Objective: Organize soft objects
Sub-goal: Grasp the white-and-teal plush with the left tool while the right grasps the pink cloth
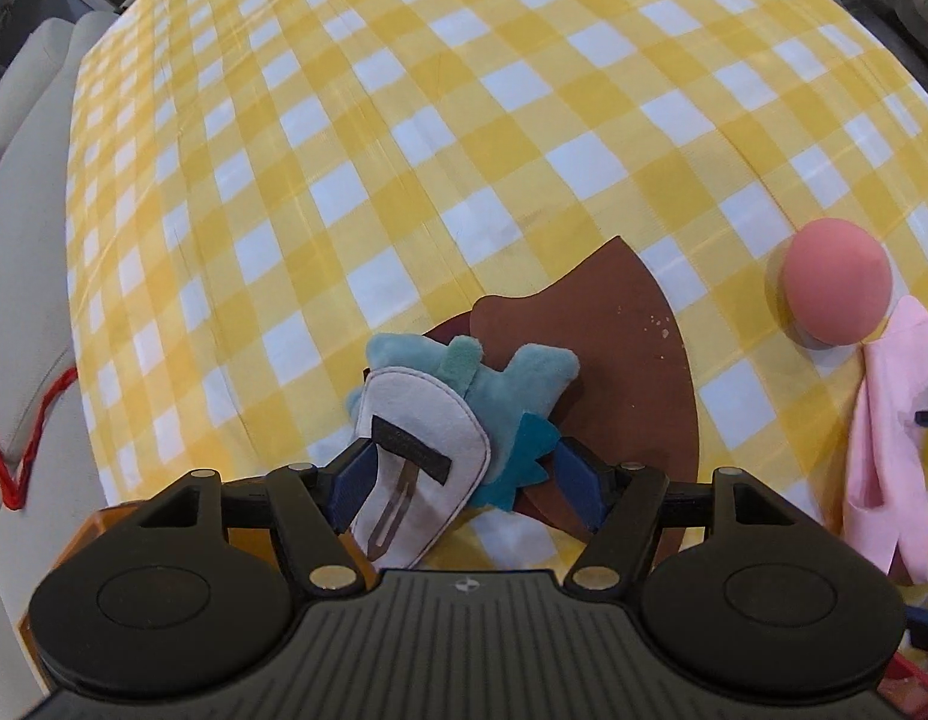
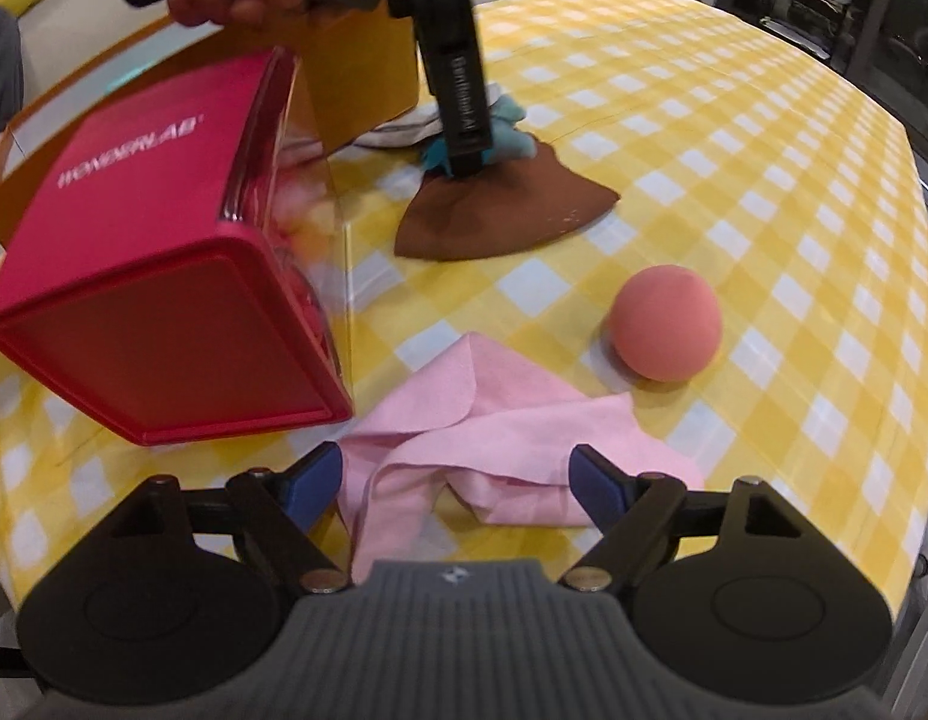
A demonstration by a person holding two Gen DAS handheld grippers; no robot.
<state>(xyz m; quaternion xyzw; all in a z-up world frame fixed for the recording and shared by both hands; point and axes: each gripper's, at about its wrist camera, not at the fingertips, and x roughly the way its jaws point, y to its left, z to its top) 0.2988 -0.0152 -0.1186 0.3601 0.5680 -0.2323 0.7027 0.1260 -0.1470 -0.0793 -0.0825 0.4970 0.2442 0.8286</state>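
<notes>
**Both grippers poised over soft items on the checked cloth**

I am holding my left gripper [image 1: 464,468] with its blue-padded fingers [image 1: 351,489] parted around a teal plush toy with a white felt backing and a metal hair clip [image 1: 440,420]. The pads are standing either side of the toy; whether they are pressing on it I cannot tell. The toy is lying partly on a brown, fan-shaped piece of flat leather-like material [image 1: 632,372], which is resting on the yellow-and-white checked tablecloth [image 1: 404,150].

I am holding my right gripper [image 2: 458,483] wide open, its blue fingers [image 2: 311,480] standing on either side of a crumpled pale pink cloth [image 2: 464,420] without closing on it. The cloth is lying on the tablecloth just in front of the gripper. A round, salmon-pink foam ball [image 2: 665,324] is sitting near the cloth's far edge, apart from the brown piece.

From the right wrist view, a magenta rectangular box with clear sides and white lettering [image 2: 164,276] is standing to the left, its corner close to the pink cloth. Beyond it, an amber translucent panel [image 2: 362,72] is rising beside the left gripper's black arm. In the left wrist view, the ball and pink cloth are appearing at the right margin.
</notes>
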